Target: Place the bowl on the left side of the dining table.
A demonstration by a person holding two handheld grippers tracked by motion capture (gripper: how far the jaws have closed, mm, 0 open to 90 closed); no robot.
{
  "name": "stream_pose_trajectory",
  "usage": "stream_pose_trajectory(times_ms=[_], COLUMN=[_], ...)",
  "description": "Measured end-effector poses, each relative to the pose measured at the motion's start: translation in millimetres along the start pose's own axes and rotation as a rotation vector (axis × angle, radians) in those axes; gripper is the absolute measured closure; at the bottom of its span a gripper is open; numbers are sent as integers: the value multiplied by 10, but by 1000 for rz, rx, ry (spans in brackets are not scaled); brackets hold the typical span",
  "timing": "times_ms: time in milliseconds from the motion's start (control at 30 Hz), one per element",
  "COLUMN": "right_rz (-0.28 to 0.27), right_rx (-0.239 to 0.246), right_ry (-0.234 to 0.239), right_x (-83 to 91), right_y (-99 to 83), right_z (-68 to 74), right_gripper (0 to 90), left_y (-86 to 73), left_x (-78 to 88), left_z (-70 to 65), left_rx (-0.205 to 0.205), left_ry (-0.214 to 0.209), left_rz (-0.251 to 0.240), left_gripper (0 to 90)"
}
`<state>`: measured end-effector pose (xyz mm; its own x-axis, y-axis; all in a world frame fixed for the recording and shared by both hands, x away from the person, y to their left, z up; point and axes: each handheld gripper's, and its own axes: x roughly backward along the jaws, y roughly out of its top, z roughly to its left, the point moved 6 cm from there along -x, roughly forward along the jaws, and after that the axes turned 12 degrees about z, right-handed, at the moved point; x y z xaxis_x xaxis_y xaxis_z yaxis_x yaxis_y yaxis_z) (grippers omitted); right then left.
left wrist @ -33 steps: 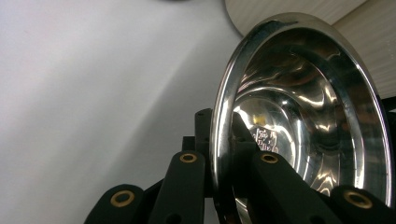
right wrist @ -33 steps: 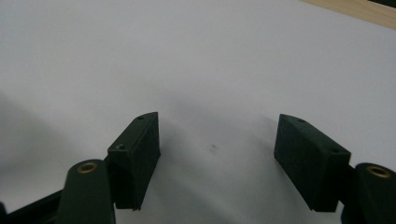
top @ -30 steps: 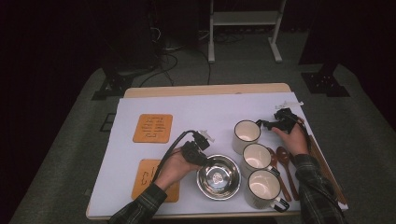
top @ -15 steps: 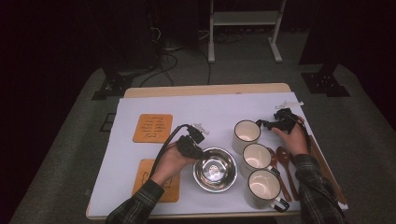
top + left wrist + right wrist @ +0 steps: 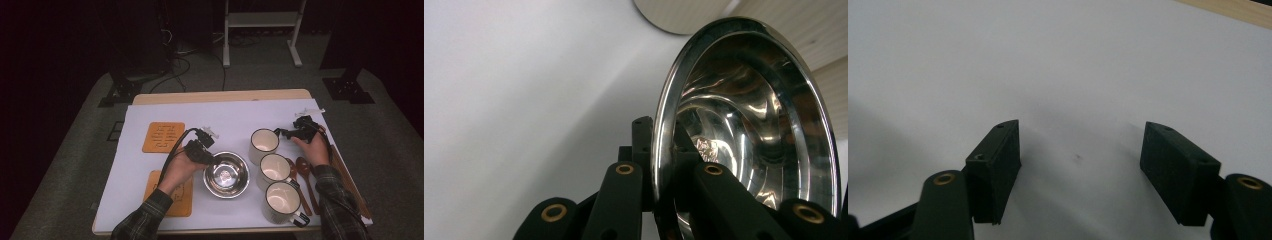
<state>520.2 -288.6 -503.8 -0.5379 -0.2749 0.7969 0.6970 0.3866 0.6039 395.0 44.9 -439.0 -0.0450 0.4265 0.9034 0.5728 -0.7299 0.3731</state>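
Your left gripper (image 5: 207, 152) pinches the near-left rim of the steel bowl (image 5: 227, 175), seen from the high view as the bowl sits on the white sheet (image 5: 225, 120) that covers the table, toward its front edge. In the left gripper view the two black jaws stand close together with the bowl's thin rim (image 5: 664, 150) clamped between them, one jaw outside the wall and one inside, the polished hollow of the bowl opening to the right of the jaws. The bowl lies between the lower cork coaster (image 5: 175, 197), which your left hand (image 5: 177, 172) partly covers, and the row of three cream mugs (image 5: 274, 169) to its right. A second cork coaster (image 5: 163, 136) lies farther back on the left, apart from the bowl.

Your right gripper (image 5: 295, 132) rests at the far right of the sheet, just beside the rearmost mug (image 5: 263, 141) and well apart from the bowl. In the right gripper view its jaws stand wide with nothing between them, and bare white sheet (image 5: 1073, 75) shows in the gap. Your right hand (image 5: 315, 150) lies behind the wooden spoons (image 5: 302, 172), which sit just right of the mugs near the table's right edge.
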Motion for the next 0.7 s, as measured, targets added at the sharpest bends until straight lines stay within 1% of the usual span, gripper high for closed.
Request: stream_pose_trajectory(times_ms=[233, 333, 467, 567, 667, 700], right_rz=[-1, -1, -1, -1, 5, 7], right_rx=[-1, -3, 0, -6, -24, -31], right_ry=[0, -11, -29, -41, -71, -79], right_x=[0, -2, 0, 2, -3, -4], right_y=[0, 0, 0, 2, 3, 3], right_z=[0, -3, 0, -3, -28, -32], right_gripper=[305, 280, 266, 232, 149, 142], left_y=[39, 43, 35, 33, 28, 24], left_x=[69, 94, 118, 140, 171, 182], left_z=[87, 133, 208, 268, 333, 358], left_rx=[8, 23, 31, 45, 58, 61], left_ry=[17, 18, 28, 33, 40, 40], left_rz=[-17, -24, -24, -28, -31, -33], left_gripper=[857, 857, 858, 858, 858, 858])
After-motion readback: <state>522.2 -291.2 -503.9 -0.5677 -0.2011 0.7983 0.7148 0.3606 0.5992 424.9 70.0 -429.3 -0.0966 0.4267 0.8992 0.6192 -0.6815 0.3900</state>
